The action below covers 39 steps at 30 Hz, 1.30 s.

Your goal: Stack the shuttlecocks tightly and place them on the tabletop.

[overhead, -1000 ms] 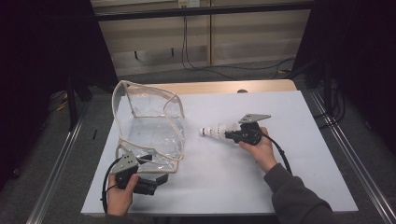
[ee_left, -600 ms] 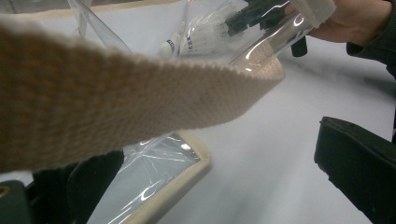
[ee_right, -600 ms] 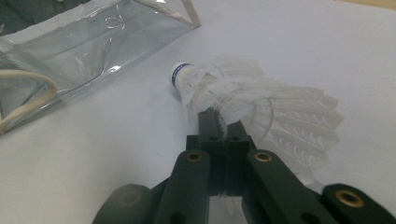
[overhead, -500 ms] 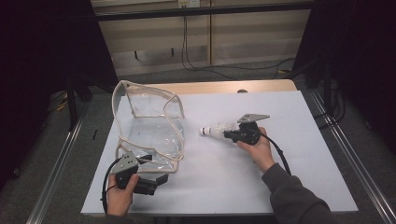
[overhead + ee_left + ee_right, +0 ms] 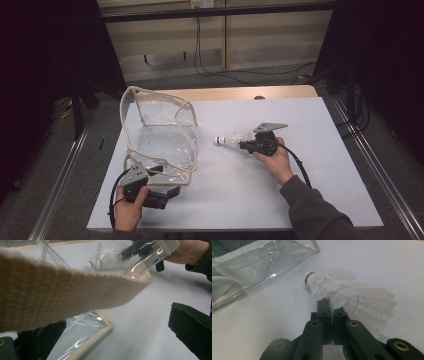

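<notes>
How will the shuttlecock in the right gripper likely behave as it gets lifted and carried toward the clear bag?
The shuttlecock is probably very light: thin white feathers on a small cork tip. The right gripper has its jaws shut on the feather skirt, which looks fragile and may bend or crease. If released on the table, it would likely roll in an arc, given its cone shape.

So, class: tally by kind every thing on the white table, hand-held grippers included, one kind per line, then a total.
Grippers: 2 (left gripper, right gripper)
Clear bag: 1
Shuttlecock: 1
Total: 4
</notes>
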{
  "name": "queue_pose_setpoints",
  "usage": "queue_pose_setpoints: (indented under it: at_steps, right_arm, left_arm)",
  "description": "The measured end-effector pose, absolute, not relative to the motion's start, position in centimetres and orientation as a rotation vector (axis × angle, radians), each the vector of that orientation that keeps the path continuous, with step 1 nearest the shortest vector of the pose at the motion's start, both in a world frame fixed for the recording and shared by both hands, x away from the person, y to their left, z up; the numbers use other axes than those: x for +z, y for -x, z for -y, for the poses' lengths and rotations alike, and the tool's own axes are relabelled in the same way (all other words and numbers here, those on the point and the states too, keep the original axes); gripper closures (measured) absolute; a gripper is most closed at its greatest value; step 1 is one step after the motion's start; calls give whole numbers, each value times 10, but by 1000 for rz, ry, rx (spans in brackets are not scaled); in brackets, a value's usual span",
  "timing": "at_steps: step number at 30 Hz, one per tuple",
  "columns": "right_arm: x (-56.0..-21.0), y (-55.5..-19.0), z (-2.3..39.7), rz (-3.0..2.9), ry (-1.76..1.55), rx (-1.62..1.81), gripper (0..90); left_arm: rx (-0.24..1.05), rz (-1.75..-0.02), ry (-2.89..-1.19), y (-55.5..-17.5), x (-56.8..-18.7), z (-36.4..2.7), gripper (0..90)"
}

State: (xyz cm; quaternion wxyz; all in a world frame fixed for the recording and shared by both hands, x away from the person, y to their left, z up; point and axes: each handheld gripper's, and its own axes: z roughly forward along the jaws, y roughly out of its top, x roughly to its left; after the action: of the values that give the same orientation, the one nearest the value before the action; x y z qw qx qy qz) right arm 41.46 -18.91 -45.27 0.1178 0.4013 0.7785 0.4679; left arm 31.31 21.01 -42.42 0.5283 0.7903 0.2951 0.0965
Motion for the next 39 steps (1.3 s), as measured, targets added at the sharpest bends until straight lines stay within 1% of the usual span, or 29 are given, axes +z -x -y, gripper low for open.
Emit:
queue_pose_setpoints:
  at_steps: [6,8,15,17,20,22,31,38,39]
  right_arm:
    - [-454,-414,189,-2296,-1182,1361,860]
    - [-454,-414,188,-2297,-1187,1353,827]
    - [-452,-413,189,-2299,-1185,1346,767]
    - [-452,-412,190,-2297,-1193,1344,724]
    - [-451,-411,192,-2302,-1196,1340,700]
    - [-451,-410,192,-2303,-1193,1337,667]
    - [-449,-405,199,-2302,-1194,1336,645]
    - [-445,-401,200,-2288,-1201,1351,538]
    - [-444,-401,200,-2292,-1197,1352,536]
  left_arm:
    - [230,-705,-1887,-313,-424,-210,13]
    - [230,-704,-1888,-313,-424,-210,13]
    - [231,-704,-1889,-313,-424,-210,13]
    - [230,-704,-1889,-313,-424,-210,13]
    - [233,-707,-1893,-313,-424,-210,13]
    - [232,-708,-1895,-313,-424,-210,13]
    - [236,-706,-1897,-313,-424,-210,12]
    - [237,-706,-1899,-313,-424,-210,12]
    - [238,-707,-1899,-313,-424,-210,12]
